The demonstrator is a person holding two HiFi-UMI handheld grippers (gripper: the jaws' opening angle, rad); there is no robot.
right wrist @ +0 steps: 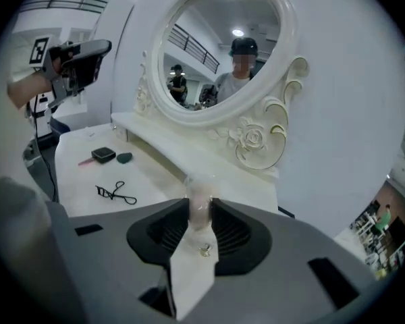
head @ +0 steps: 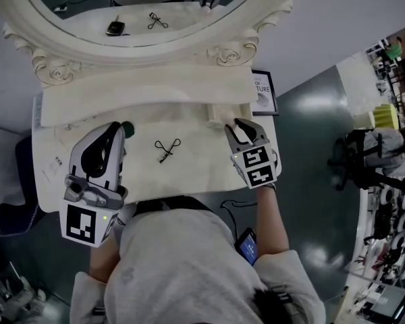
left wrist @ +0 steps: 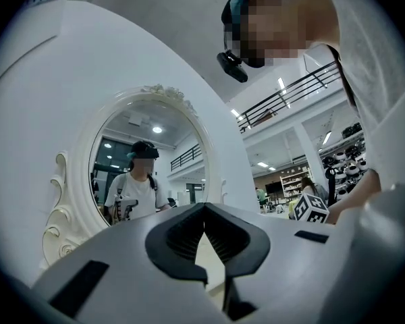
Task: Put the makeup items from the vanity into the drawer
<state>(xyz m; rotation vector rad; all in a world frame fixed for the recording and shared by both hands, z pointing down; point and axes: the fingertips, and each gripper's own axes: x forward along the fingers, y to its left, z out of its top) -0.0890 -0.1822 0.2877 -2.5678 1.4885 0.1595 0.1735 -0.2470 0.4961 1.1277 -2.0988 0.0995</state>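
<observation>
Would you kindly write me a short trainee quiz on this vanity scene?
1. True or false: the curler lies on the vanity, held by no gripper.
2. What stands between the right gripper's fingers? A) a clear item B) the curler C) nothing
3. Fill in: the left gripper's fingers are ___ and hold nothing.
Key: 1 true; 2 A; 3 shut.
</observation>
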